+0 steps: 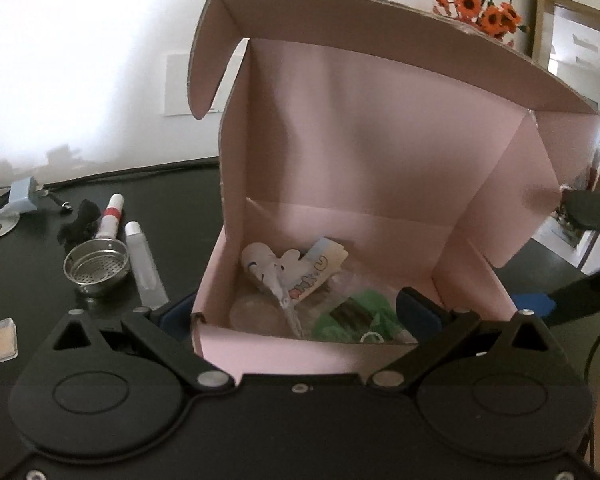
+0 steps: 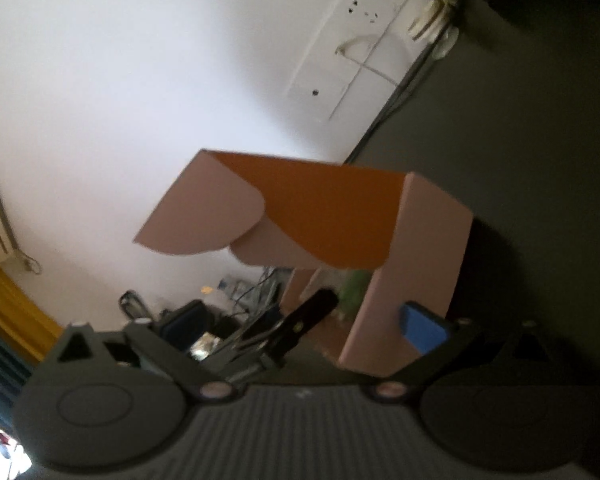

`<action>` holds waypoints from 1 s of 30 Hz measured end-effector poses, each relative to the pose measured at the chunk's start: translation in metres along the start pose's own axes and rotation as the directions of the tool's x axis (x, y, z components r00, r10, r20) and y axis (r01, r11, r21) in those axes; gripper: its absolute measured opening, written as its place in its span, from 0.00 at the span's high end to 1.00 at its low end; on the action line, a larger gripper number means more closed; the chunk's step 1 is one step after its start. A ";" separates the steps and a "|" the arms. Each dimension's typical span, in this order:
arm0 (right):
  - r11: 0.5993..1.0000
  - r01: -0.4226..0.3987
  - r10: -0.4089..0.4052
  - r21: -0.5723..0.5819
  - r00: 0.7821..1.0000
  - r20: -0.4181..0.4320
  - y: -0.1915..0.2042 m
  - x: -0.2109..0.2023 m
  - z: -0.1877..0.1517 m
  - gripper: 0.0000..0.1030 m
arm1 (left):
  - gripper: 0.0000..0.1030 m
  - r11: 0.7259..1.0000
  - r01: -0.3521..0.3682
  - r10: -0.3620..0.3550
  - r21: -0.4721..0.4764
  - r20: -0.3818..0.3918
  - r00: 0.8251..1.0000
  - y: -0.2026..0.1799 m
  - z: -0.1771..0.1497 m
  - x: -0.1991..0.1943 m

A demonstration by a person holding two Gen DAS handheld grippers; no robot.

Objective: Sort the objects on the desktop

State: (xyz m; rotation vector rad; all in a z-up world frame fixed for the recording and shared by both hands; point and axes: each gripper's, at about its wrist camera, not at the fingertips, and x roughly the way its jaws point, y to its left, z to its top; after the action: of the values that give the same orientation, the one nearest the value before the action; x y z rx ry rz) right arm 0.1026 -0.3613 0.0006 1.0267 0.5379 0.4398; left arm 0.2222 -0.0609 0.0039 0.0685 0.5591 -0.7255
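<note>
- A pink cardboard box (image 1: 340, 208) is standing open on the dark table (image 1: 28, 288), its lid (image 1: 380, 52) tipped up and back, its mouth facing the left claw (image 1: 296, 312).
- The left claw is hanging released at the box's near rim — one blue pad (image 1: 418, 312) over the near right corner, the other just outside the left wall; it is holding nothing.
- Inside the box, sorted things are already lying together: a white printed packet (image 1: 284, 276), something green (image 1: 356, 316) and clear wrapping.
- Things not yet sorted are waiting to the left of the box, on the left claw's side: a clear tube (image 1: 144, 268) lying with its long axis running away from the claw, a metal strainer cup (image 1: 98, 268) just beside it, and a red-and-white stick (image 1: 110, 216) behind.
- The right claw (image 2: 300, 328) is hovering off the box's right side, released and empty, its view tilted and blurred — the lid's orange outer face (image 2: 328, 216) is filling its middle.
- The next pick looks like the left claw's, being the nearer: the tube lies left of it, end-on.
</note>
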 end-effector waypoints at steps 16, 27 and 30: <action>0.984 0.140 -0.133 -0.114 0.989 0.066 -0.010 0.054 0.074 0.01 | 0.00 0.997 -0.015 0.016 -0.070 0.014 1.000 0.006 -0.002 -0.003; 0.974 0.095 -0.089 -0.208 0.995 0.036 0.007 0.089 0.096 0.01 | 0.00 0.997 -0.014 0.015 -0.072 0.011 1.000 0.002 -0.004 -0.001; 0.972 0.105 -0.097 -0.209 0.994 0.049 0.007 0.082 0.089 0.01 | 0.00 0.997 -0.009 0.009 -0.073 0.010 1.000 0.004 -0.004 -0.001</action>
State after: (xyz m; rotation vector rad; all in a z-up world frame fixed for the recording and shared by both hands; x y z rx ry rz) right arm 0.2205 -0.3718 0.0258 0.7982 0.4945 0.3774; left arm 0.2230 -0.0562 0.0003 -0.0002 0.5747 -0.6957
